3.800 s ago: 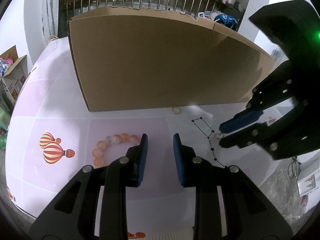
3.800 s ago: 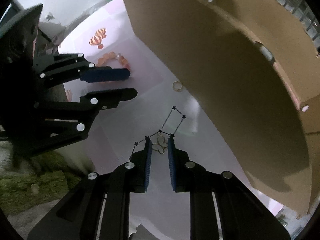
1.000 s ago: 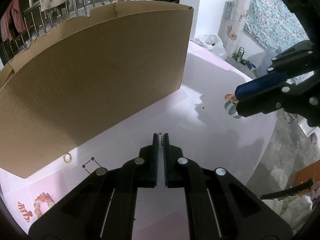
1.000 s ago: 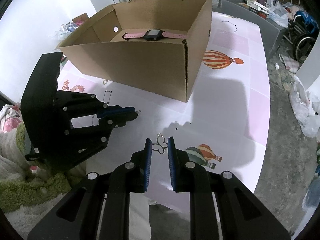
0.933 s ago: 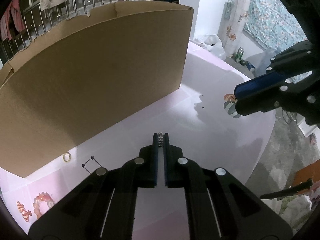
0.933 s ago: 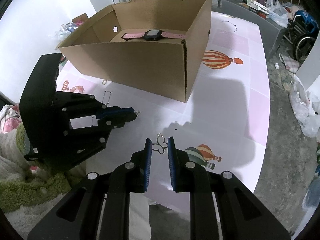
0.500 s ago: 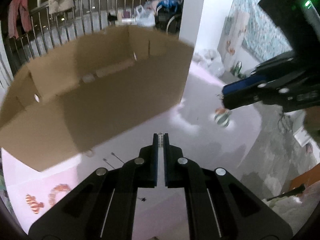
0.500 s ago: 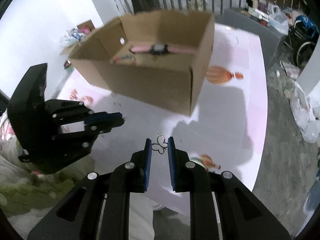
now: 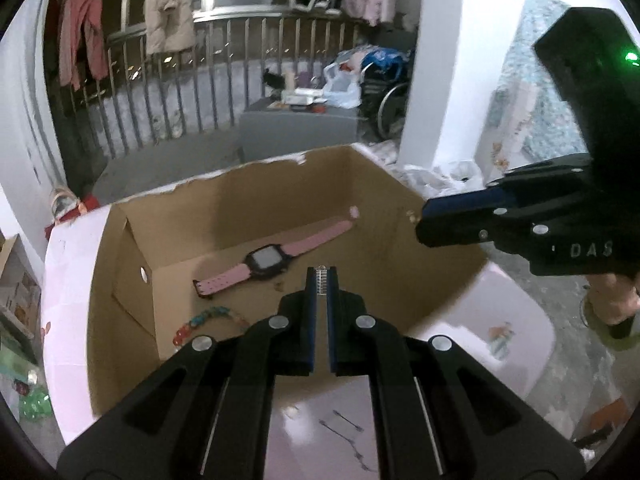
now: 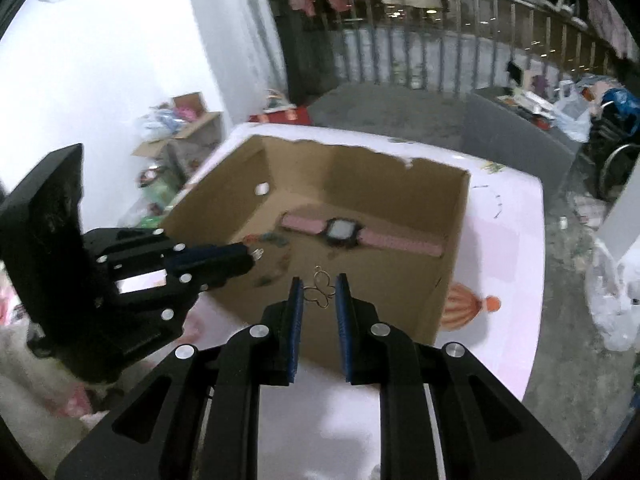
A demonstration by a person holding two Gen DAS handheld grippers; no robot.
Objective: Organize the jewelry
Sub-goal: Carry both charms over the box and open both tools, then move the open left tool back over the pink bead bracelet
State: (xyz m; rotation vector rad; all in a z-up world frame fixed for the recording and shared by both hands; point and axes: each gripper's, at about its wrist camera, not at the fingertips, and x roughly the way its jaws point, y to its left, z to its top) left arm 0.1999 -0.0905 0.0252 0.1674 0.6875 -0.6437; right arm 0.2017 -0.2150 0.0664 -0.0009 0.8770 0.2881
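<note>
Two grippers hover above your cardboard box (image 10: 448, 280): the right gripper (image 10: 318, 300) pinches a butterfly pendant (image 10: 319, 291), the left gripper (image 9: 321, 280) clamps a small clear clasp (image 9: 320, 278). Farther in, a pink watch (image 9: 276, 258) lies on the floor.

I am working in a lived-in home, by a balcony: coats (image 9: 166, 8) hang over a metal railing (image 9: 224, 68), a wheelchair (image 9: 390, 94) stands by the wall, plastic bags (image 10: 572, 110) and open cartons (image 10: 188, 124) crowd the floor around my pink balloon-print table (image 10: 508, 248).
</note>
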